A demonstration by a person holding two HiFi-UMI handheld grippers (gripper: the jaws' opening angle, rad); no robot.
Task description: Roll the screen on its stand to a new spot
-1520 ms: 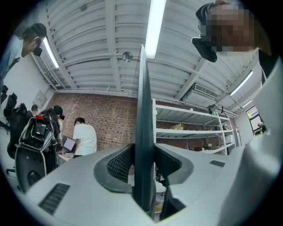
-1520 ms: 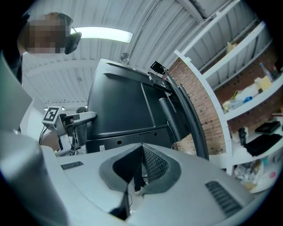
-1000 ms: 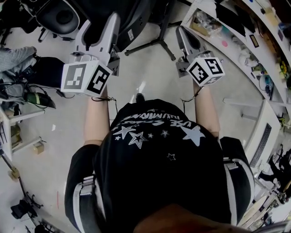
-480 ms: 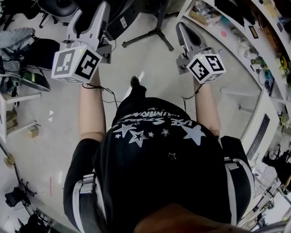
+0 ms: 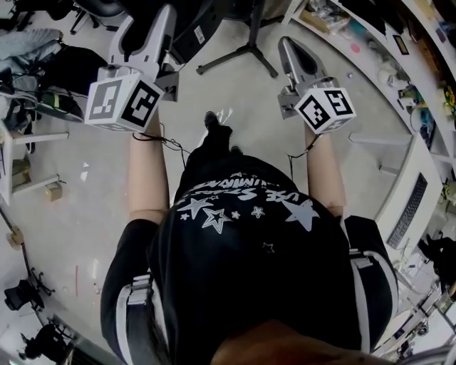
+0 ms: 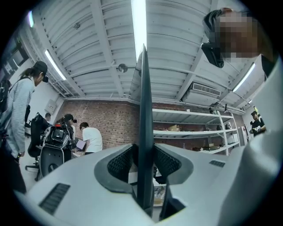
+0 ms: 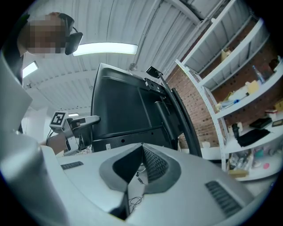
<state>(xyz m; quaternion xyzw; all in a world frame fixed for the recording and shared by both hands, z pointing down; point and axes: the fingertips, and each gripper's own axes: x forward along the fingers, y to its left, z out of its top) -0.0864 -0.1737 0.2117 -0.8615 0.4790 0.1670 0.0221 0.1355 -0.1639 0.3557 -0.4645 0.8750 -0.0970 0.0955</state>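
The screen (image 5: 208,16) is a big dark panel at the top of the head view, with its stand's black legs (image 5: 246,51) spread on the floor below it. In the left gripper view its thin dark edge (image 6: 145,101) runs upright between the jaws, and my left gripper (image 6: 144,165) (image 5: 148,28) is shut on it. My right gripper (image 5: 286,44) (image 7: 141,148) points level at the screen's black back (image 7: 128,110). Its pads meet at the tips with nothing between them. Whether it touches the stand is not visible.
White shelves (image 5: 370,68) full of small items run along the right, then a white desk with a keyboard (image 5: 407,210). Chairs, bags and cables (image 5: 50,78) crowd the left. A tripod (image 5: 28,292) lies at bottom left. Other people (image 6: 20,110) stand beyond the screen.
The floor, shelves and clutter have slid past beneath me while both grippers stay at the screen. A foot has stepped forward between my arms. The jaws look the same.
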